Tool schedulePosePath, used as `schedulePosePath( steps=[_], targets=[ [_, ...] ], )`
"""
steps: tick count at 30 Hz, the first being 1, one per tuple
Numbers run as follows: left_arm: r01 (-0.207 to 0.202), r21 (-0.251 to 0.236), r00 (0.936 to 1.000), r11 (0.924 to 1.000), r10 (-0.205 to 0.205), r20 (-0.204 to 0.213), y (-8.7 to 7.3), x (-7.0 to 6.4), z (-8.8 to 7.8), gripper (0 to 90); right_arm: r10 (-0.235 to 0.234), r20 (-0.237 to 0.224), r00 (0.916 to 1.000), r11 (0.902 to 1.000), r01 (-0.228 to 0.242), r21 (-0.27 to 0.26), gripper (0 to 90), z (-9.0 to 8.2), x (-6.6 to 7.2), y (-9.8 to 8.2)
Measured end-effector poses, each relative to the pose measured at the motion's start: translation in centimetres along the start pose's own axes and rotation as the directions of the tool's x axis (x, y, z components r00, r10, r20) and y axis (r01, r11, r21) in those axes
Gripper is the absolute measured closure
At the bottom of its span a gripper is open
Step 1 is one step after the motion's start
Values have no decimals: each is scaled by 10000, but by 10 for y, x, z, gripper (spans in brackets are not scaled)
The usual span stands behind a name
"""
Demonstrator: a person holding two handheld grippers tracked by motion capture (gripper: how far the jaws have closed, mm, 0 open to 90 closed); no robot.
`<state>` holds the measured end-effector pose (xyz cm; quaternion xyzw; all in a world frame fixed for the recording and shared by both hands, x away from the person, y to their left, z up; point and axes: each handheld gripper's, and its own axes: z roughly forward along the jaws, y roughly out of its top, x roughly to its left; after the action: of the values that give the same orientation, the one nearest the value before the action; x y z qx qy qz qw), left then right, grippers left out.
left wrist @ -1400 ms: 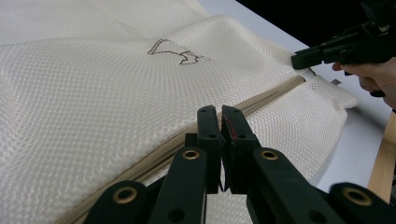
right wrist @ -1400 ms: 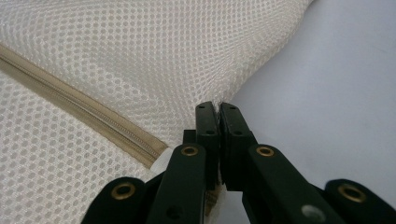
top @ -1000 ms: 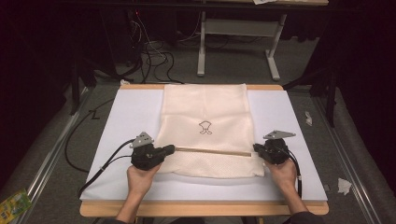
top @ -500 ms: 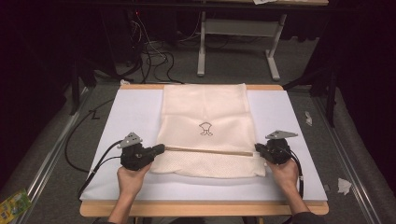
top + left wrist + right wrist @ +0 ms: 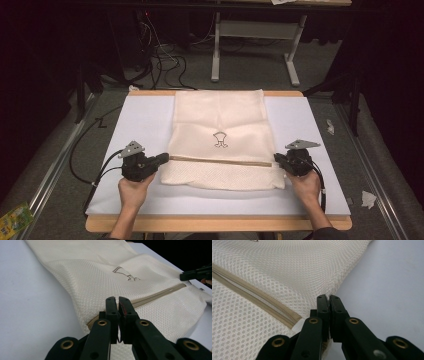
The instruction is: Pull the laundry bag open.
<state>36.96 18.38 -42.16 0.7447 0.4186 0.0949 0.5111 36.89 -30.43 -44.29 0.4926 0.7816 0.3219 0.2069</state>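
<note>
A cream mesh bag (image 5: pixel 220 120) with a small black drawing lies flat on the white board (image 5: pixel 135 125). A tan zipper (image 5: pixel 220 161) crosses its near part from side to side. My left gripper (image 5: pixel 164 159) is at the zipper's left end, its jaws shut on the bag's edge (image 5: pixel 117 298). My right gripper (image 5: pixel 276 159) is at the zipper's right end, its jaws pinching the mesh edge (image 5: pixel 328 297). The zipper (image 5: pixel 262 303) ends just left of the right jaws. The right gripper's jaw tips (image 5: pixel 195 275) also show far off in the left gripper view.
The board rests on a wooden table (image 5: pixel 215 224). Cables (image 5: pixel 160 65) and a metal frame (image 5: pixel 215 55) stand on the floor beyond it. Paper scraps (image 5: pixel 368 199) lie to the right and a green packet (image 5: pixel 15 217) at the lower left. Bare board flanks the bag.
My left gripper has moved left, drawing the bag's left edge outward along the zipper line. The right gripper has stayed put.
</note>
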Motion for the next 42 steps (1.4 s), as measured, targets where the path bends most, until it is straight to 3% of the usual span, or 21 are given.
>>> schedulePosePath(
  steps=[13,19,23,31,34,42],
  targets=[
    [177,195,9995,9997,-171,-273,-3,10,-3,874,40,32,10000,10000,-40,-1,890,0,-2,0],
    [66,542,9972,9985,-25,-753,-6,13,0,874,10,126,9999,10000,-10,6,892,1,0,0],
    [-471,931,9897,9945,590,-1303,-8,8,3,873,-57,95,9999,10000,57,-69,892,2,1,1],
    [-411,933,9901,9948,531,-1303,-10,9,3,872,103,14,9999,9998,-103,-160,891,1,-1,1],
    [-414,1046,9905,9937,546,-1265,-12,8,5,872,54,-33,10000,10000,-53,56,890,3,-1,0],
    [-80,1072,9941,9942,195,-1065,-11,9,5,868,108,-205,9997,9996,-103,246,876,3,-1,-1]
  ],
)
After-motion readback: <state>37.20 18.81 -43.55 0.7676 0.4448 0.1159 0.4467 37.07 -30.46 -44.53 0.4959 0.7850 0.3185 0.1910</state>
